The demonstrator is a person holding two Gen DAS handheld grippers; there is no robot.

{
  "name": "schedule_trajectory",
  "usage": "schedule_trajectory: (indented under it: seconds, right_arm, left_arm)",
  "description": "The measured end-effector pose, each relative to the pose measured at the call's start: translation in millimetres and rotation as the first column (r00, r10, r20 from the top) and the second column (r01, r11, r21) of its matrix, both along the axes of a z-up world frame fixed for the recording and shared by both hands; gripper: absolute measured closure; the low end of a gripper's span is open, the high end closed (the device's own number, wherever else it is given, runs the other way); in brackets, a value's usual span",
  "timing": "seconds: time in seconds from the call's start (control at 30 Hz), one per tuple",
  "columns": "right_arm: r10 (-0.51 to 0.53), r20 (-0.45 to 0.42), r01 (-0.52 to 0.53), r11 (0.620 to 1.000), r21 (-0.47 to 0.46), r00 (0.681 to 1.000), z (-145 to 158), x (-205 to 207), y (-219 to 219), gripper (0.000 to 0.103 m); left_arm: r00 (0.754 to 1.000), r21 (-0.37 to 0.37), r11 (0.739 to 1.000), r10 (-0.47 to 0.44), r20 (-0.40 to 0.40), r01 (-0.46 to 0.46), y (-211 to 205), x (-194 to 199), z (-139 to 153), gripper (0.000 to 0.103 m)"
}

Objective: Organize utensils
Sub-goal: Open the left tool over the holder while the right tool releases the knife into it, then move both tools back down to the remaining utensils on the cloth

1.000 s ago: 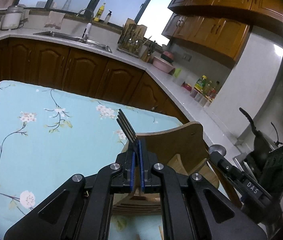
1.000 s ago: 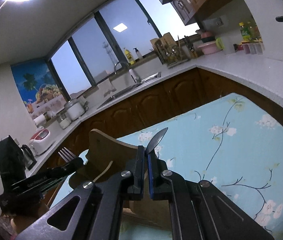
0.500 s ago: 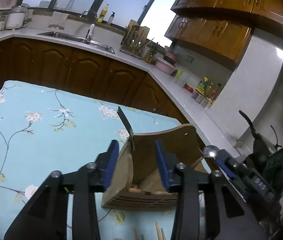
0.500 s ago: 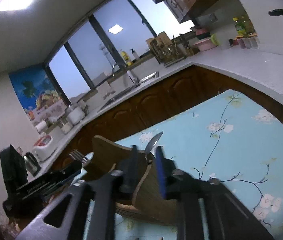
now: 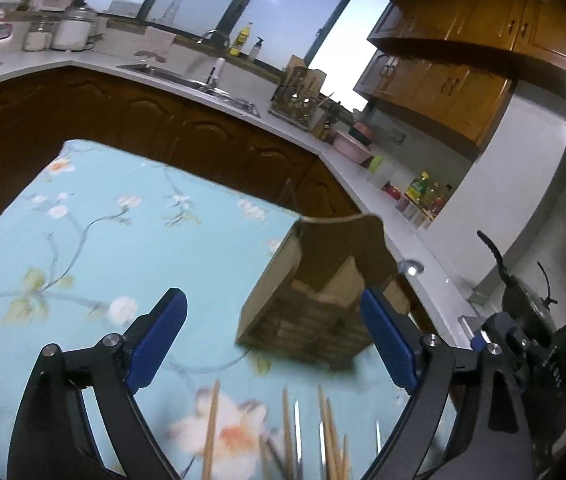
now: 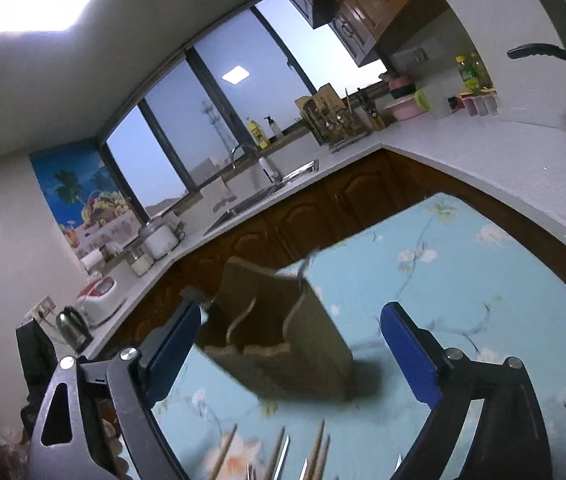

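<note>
A wooden utensil holder (image 5: 315, 300) stands on the floral blue tablecloth (image 5: 123, 248); it also shows in the right wrist view (image 6: 283, 336). A fork handle (image 5: 291, 196) sticks up from its far corner, and a spoon (image 5: 410, 269) shows at its right side. My left gripper (image 5: 273, 336) is open and empty, pulled back from the holder. My right gripper (image 6: 295, 344) is open and empty, the holder between its blue pads. Several wooden chopsticks (image 5: 323, 432) and metal utensils lie on the cloth at the near edge, also seen in the right wrist view (image 6: 315, 456).
Dark wood cabinets and a white counter (image 5: 187, 80) with a sink wrap around behind the table. The right gripper's body (image 5: 543, 360) sits at the right of the left wrist view. A kettle (image 6: 71, 324) and a rice cooker (image 6: 99, 296) stand on the left counter.
Both grippers opened and drew back. The fork and the spoon were let go into the wooden holder. The chopsticks came into view at the near edge.
</note>
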State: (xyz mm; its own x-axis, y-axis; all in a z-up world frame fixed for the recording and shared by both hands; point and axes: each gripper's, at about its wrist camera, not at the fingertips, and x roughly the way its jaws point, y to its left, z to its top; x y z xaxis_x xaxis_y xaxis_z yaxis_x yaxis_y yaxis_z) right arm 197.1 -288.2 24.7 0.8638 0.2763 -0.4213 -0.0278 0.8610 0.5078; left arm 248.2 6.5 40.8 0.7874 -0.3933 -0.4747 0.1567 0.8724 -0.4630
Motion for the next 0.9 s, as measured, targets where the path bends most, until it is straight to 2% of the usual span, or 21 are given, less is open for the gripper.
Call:
schedule_trajectory:
  seconds: [0.2, 0.4, 0.5, 0.67, 0.9]
  right_arm:
    - [0.041, -0.063, -0.043, 0.999, -0.033, 0.997, -12, -42, 6, 0.010]
    - [0.039, -0.125, -0.052, 0.994, -0.095, 0.991, -27, -81, 12, 0.010]
    - [0.059, -0.151, -0.078, 0.989, -0.126, 0.987, -35, -96, 22, 0.010]
    - [0.082, -0.188, -0.112, 0.982, -0.155, 0.979, -47, -105, 37, 0.011]
    - [0.105, -0.217, -0.140, 0.978, -0.152, 0.970, -52, -101, 51, 0.014]
  left_arm:
    - [0.998, 0.027, 0.999, 0.045, -0.038, -0.044, 20, -52, -16, 0.012]
    - [0.994, 0.038, 0.997, 0.073, -0.082, -0.070, 36, -93, -34, 0.012]
    - [0.990, 0.071, 0.995, 0.083, -0.110, -0.075, 40, -111, -47, 0.012]
    - [0.989, 0.117, 0.992, 0.067, -0.132, -0.051, 38, -122, -58, 0.012]
    - [0.986, 0.137, 0.990, 0.060, -0.153, -0.039, 37, -115, -61, 0.012]
